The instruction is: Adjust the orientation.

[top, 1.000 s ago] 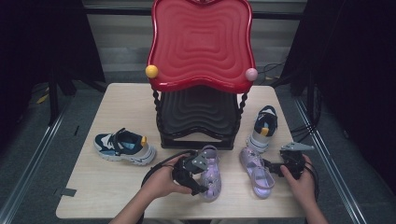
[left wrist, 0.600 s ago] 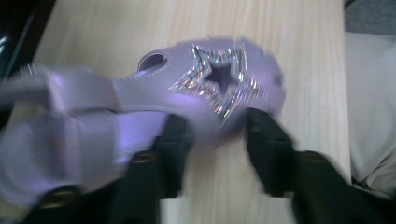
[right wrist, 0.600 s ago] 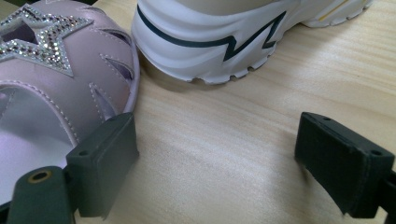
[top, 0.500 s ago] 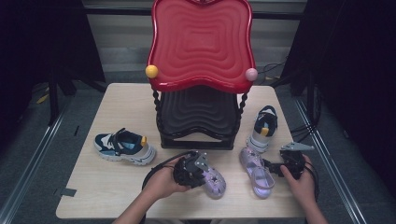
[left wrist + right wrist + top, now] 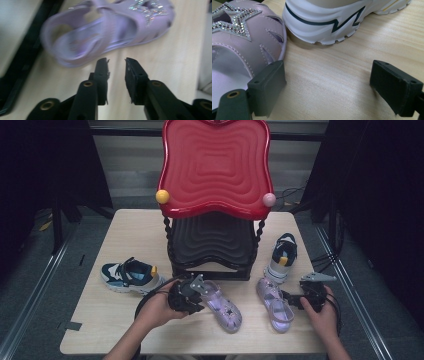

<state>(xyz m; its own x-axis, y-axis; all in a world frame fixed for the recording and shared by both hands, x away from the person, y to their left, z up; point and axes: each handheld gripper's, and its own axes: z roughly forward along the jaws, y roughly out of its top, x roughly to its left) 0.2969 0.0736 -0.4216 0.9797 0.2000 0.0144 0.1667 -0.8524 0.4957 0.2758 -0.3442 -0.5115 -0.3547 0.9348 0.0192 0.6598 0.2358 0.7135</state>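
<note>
A person sits at a pale wooden tabletop [image 5: 125, 235], one claw in each hand. The left claw [image 5: 117, 65] has its jaws nearly together with only a narrow gap and nothing between them; the jaws have just been opening a little after closing. Just beyond its tips, close but not touching, lies a lilac sandal [image 5: 105, 30] on its sole, blurred, with a glittery star on the toe. From above, this sandal [image 5: 222, 306] lies right beside the left claw [image 5: 197, 292], angled toward the table's near edge.

The right claw [image 5: 329, 82] is spread wide and released, gripping nothing. Its left jaw sits against the outer side of a second lilac sandal [image 5: 242, 37] with a rhinestone star. Ahead of the jaws stands a white sneaker [image 5: 342, 20] with a dark zigzag line, close beside that sandal. Behind both claws rises a red and black stand [image 5: 215, 170]. Far to the left claw's left lies another sneaker [image 5: 129, 275].
</note>
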